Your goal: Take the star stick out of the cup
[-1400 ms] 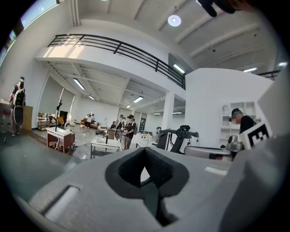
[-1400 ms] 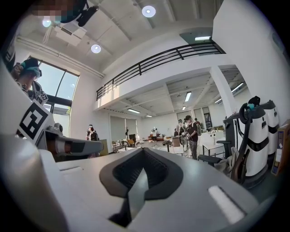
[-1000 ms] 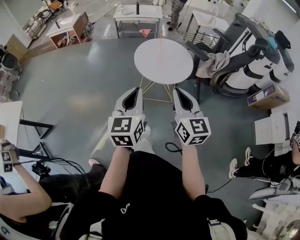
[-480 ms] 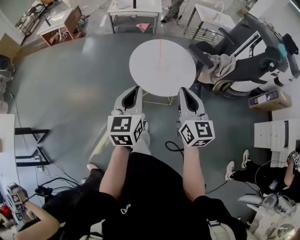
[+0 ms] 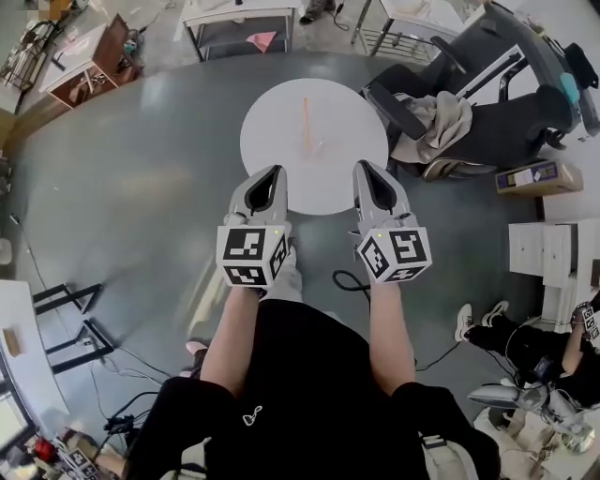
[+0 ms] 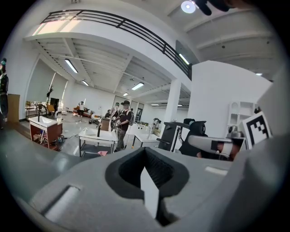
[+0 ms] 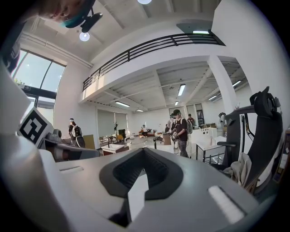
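Note:
A thin orange star stick point(image 5: 305, 112) stands upright in a small clear cup point(image 5: 311, 145) near the middle of the round white table point(image 5: 272, 122). The head view shows both grippers held side by side over the table's near edge, well short of the cup. My left gripper point(image 5: 272, 171) is shut with nothing in it, and so is my right gripper point(image 5: 364, 167). In the left gripper view the left gripper point(image 6: 146, 152) points level into the hall, jaw tips together. The right gripper point(image 7: 144, 152) in its own view looks the same. Neither gripper view shows the cup.
A dark chair with a beige cloth point(image 5: 439, 111) stands right of the table. A cardboard box point(image 5: 530, 176) lies further right, and a black cable point(image 5: 352, 281) lies on the grey floor. Workbenches point(image 5: 234, 19) stand at the back. A seated person point(image 5: 525, 342) is at the lower right.
The table with the cup and stick has come closer, and both gripper tips now reach over its near edge. Both grippers stay shut.

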